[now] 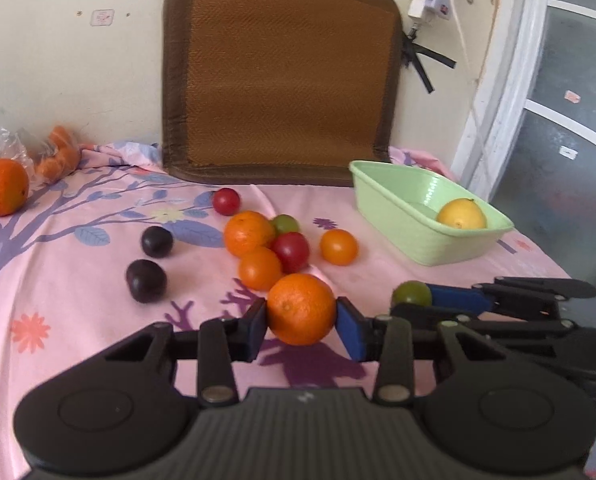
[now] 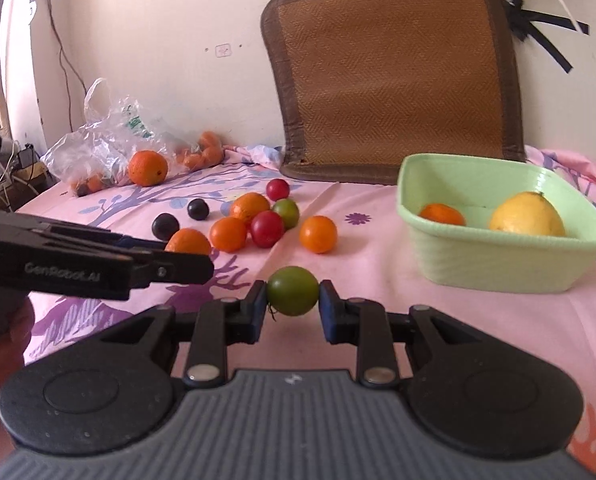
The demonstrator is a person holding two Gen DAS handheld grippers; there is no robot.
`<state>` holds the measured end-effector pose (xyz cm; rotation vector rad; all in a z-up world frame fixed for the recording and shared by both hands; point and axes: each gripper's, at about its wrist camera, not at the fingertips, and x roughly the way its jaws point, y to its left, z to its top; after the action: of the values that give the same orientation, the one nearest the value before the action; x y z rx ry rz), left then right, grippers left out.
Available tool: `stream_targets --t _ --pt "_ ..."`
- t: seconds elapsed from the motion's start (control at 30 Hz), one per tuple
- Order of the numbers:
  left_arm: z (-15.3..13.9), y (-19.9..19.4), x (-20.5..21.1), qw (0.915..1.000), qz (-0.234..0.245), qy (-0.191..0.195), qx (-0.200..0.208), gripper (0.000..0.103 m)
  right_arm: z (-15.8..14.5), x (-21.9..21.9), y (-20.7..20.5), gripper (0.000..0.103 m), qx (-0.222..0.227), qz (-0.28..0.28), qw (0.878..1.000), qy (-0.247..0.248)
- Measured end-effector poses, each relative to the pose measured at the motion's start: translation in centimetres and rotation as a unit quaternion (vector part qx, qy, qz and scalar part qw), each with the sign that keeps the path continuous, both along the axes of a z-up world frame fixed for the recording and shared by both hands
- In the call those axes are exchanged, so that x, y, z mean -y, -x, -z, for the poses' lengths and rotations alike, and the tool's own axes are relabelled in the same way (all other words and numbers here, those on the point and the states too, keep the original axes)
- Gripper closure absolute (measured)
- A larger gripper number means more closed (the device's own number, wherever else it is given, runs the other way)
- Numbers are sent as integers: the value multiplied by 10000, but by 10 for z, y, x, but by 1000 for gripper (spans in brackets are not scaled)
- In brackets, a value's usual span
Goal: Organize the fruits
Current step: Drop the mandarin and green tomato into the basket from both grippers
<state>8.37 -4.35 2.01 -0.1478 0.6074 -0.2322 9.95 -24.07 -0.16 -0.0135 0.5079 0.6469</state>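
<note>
Only a small part done, by the look of it: in the green basket (image 2: 498,268) at the right just a lemon (image 2: 526,216) and one small orange fruit (image 2: 442,215). Both grippers already loaded. Left gripper (image 1: 301,322) closed on an orange (image 1: 301,309), both pads touching its sides, near the cloth; whether lifted or resting, cannot tell. Right gripper (image 2: 293,304) closed on a green fruit (image 2: 293,291), held between the pads, also low over the cloth. Much left on the pink cloth (image 2: 378,248): a cluster of orange, red and green fruits (image 1: 270,248) in the middle, one orange fruit (image 1: 338,247) just beside it, two dark plums (image 1: 152,262) to the left, a red one (image 1: 226,201) behind. Far left, apart, a large orange (image 1: 2,186) near a plastic bag (image 2: 98,140) with more pieces. Behind, a brown mat (image 1: 278,76) leaning on the wall. Way to the basket probably free for the right gripper; for the left one, the right gripper itself between it and the basket, so some risk of bumping.
</note>
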Motion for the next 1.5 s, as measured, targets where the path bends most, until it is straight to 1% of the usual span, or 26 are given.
stream_targets --t 0.1,0.2,0.33,0.43,0.5,0.57,0.7,0.77,0.83,0.93,1.03,1.13,1.2,1.3,1.5 --pt "1 2 26 9995 310 2 -80 66 1 20 5 72 51 259 9997 -13" --pt "3 5 54 9980 614 -113 -22 66 3 40 10 72 101 497 9986 120" --pt "10 4 78 9960 876 -183 -63 66 5 60 12 72 116 717 9971 209" --pt "14 5 87 9956 859 -377 -23 66 8 66 9 72 53 795 9966 202" --pt "14 4 85 9959 841 -326 -47 65 9 67 7 72 -20 789 9968 160" --pt "15 3 82 9963 820 -263 -57 64 10 65 6 72 -89 743 9970 221" --pt "15 3 82 9964 806 -260 -39 66 10 65 5 72 -144 699 9972 209" --pt "14 2 83 9964 802 -262 -36 66 10 70 4 72 -171 709 9973 96" --pt "13 -1 82 9965 810 -199 -58 66 7 77 5 72 -102 809 9966 -154" --pt "3 -13 77 9970 770 -32 -32 66 -4 93 1 72 210 1116 9918 -592" --pt "-20 -33 75 9975 684 4 175 66 -19 111 -10 72 611 1467 9834 -873" --pt "-42 -57 85 9968 638 -103 481 66 -27 121 -31 72 770 1748 9780 -839" --pt "-51 -75 94 9965 638 -125 525 66 -25 125 -47 72 768 1862 9767 -747" --pt "-52 -99 110 9966 621 -255 480 66 -18 128 -61 72 734 1954 9762 -592" --pt "-33 -135 134 9969 610 -471 176 66 -11 125 -68 71 664 1881 9781 -597"
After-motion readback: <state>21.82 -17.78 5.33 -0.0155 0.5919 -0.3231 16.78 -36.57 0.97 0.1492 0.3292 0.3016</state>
